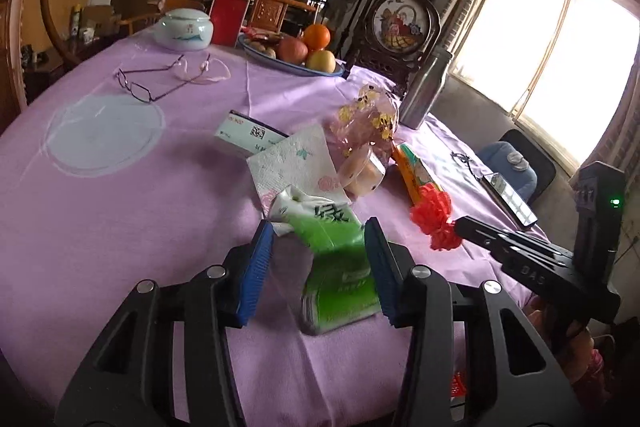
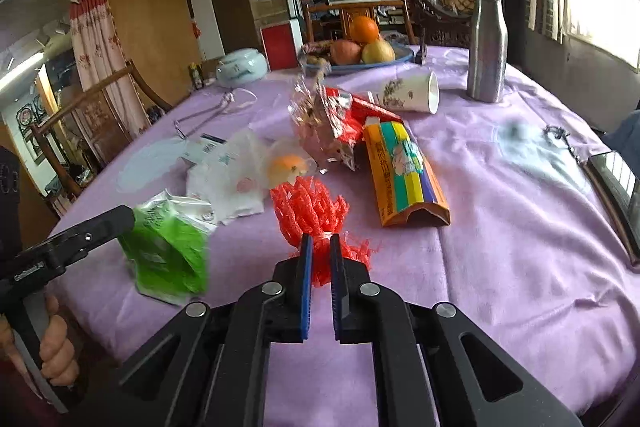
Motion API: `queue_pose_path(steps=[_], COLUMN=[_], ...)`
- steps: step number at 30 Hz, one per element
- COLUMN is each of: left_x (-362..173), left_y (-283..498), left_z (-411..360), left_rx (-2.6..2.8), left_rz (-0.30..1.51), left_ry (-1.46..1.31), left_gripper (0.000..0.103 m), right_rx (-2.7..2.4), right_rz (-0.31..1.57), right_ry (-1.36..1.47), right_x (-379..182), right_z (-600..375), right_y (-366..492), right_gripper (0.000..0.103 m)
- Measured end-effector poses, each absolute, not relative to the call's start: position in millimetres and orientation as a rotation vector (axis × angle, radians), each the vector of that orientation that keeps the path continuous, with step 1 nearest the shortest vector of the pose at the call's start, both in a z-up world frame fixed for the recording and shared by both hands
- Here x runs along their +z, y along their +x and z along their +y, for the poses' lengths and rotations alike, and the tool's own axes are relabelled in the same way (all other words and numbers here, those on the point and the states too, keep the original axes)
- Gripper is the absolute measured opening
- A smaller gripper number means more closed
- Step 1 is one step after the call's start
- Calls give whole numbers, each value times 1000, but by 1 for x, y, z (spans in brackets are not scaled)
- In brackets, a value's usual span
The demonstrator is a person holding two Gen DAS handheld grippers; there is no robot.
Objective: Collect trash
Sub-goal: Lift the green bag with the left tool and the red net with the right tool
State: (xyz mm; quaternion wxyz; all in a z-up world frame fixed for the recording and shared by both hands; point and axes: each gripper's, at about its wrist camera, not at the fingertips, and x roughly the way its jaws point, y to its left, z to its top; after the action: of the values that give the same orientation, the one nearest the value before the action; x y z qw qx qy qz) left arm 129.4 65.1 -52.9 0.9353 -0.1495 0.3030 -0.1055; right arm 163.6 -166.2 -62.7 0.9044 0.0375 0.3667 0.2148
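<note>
My left gripper (image 1: 318,233) is open, its blue pads on either side of a green and white tissue pack (image 1: 334,255) that lies on the purple tablecloth (image 1: 120,227). The pack also shows in the right wrist view (image 2: 168,247), blurred. My right gripper (image 2: 320,247) is shut on a red foam fruit net (image 2: 312,215), also seen in the left wrist view (image 1: 434,219). Beyond lie a crumpled paper napkin (image 1: 292,163), a clear wrapper with an orange snack (image 2: 288,167), a crinkled cellophane wrapper (image 2: 324,123) and an orange and yellow carton (image 2: 404,175).
A tipped paper cup (image 2: 412,93), a steel bottle (image 2: 486,47), a fruit plate (image 2: 360,55), glasses (image 1: 160,79), a white lidded jar (image 1: 184,29), a small card box (image 1: 244,137) and a phone (image 2: 616,187) are on the table. A decorative screen (image 1: 400,27) stands behind.
</note>
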Motion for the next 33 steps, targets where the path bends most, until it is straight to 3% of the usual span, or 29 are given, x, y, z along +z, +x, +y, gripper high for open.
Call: queue_pose_path(steps=[7,8,9,11,15,24,25,26,27,28,30,31,33], left_x=[-64,-66,-65,-62,-54,-77,-80,-81,-82,-82,-80,-77,-70], left_y=[136,136,135,131,134,164,166,166,168,168,165,162,156], left_z=[63,62,60,57,34,4,9,13,19,24,31,33,39], left_rx=[-208,-199,-184,-158,-145,-29,-23,-31,-64,-80,-73,-74,-102], left_rz=[664,678,680,658,655,742,743,744,751,753,734,721,700], left_ry=[-331,-331,-330,-324,-259,-137,-155,-171,-203,-224,-230,-226,-236], left_gripper=[51,59,75,89,96,95,91,78,73,72,70,69,58], right_rx=[446,451,456,456,458,463,466,471,480,491,501,507,512], right_rz=[756,758,759,755,759,778,780,782,785,786,780,780,790], right_ry=[116,120,125,132,156,175,179,181,184,184,178,173,156], right_x=[-63,-64,-64,-64,-69,-81,-82,-83,-84,-85,-87,-87,-91], right_z=[-179,-181,-182,-183,-187,-198,-199,-199,-199,-198,-194,-192,-185], right_y=[153,153,152,154,158,166,167,168,169,170,171,170,171], right_gripper=[9,9,9,9,9,19,20,20,27,38,48,49,49])
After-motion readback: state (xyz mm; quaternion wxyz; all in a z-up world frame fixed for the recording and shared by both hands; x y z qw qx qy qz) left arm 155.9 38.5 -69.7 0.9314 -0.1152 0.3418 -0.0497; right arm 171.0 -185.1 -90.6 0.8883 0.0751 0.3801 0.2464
